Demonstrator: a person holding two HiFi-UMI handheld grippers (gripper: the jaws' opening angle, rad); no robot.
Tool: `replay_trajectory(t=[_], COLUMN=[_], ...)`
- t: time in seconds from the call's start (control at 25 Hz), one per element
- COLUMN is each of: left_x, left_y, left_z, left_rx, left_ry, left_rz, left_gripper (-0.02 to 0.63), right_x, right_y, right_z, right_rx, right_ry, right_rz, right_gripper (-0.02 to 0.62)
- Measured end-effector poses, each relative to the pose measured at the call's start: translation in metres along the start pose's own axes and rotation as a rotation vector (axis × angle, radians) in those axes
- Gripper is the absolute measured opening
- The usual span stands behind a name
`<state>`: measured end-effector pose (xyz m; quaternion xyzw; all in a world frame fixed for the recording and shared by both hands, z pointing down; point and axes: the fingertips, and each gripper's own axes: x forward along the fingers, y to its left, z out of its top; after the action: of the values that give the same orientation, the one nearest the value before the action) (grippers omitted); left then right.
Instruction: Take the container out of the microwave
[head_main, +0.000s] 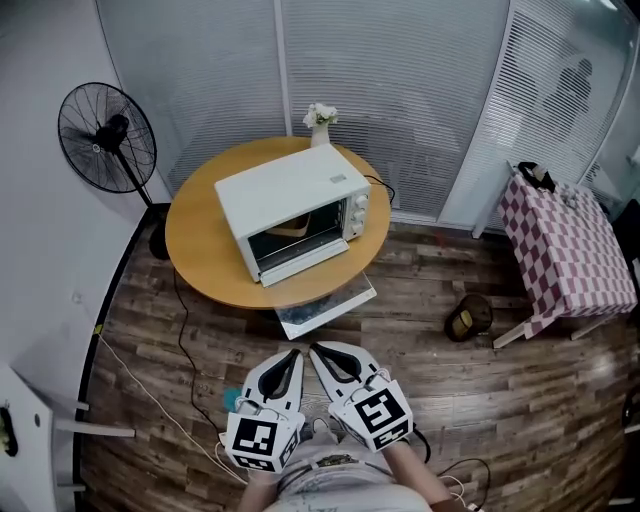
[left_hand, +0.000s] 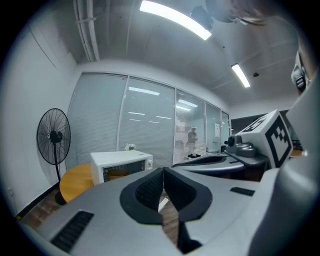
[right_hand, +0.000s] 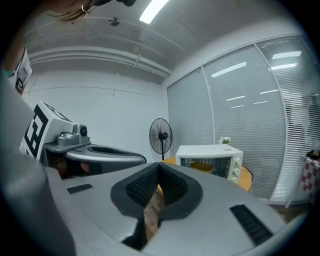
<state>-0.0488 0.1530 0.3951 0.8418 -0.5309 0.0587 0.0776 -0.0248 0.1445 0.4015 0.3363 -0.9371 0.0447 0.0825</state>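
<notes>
A white microwave (head_main: 295, 205) stands on a round wooden table (head_main: 200, 240), its front towards me and its door seemingly closed. Through the glass shows a tan container (head_main: 290, 228), also visible in the left gripper view (left_hand: 119, 174) and the right gripper view (right_hand: 202, 166). Both grippers hang low near my body, well short of the table. My left gripper (head_main: 294, 354) is shut with nothing between its pads (left_hand: 150, 187). My right gripper (head_main: 315, 350) is shut too, empty, beside the left one. The microwave (left_hand: 122, 165) (right_hand: 209, 159) lies far beyond both jaws.
A black standing fan (head_main: 107, 138) is left of the table, a small flower vase (head_main: 320, 118) behind the microwave. A white board (head_main: 325, 305) lies on the floor under the table edge. A checked-cloth table (head_main: 565, 250) and a round floor object (head_main: 468, 317) sit right. Cables cross the wooden floor.
</notes>
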Motion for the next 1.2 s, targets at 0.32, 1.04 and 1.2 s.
replay_trajectory(t=[0.32,1.04,1.2], left_x=[0.002,0.093,0.127], left_y=[0.015,0.058,0.067], left_z=[-0.001,0.013,0.024], left_rx=[-0.004,-0.015,0.013], left_ry=[0.009,0.013,0.01], left_rz=[-0.033,0.071,0.096], left_gripper=[0.014,0.014,0.014], right_x=[0.013,0.076,0.094], right_y=[0.004,-0.08,-0.112], right_z=[-0.002,0.013,0.022], right_rx=[0.008,0.012,0.005], right_ry=[0.01,-0.002,-0.013], right_rz=[-0.024,0.059,0.08], right_gripper=[-0.007,-0.008,-0.008])
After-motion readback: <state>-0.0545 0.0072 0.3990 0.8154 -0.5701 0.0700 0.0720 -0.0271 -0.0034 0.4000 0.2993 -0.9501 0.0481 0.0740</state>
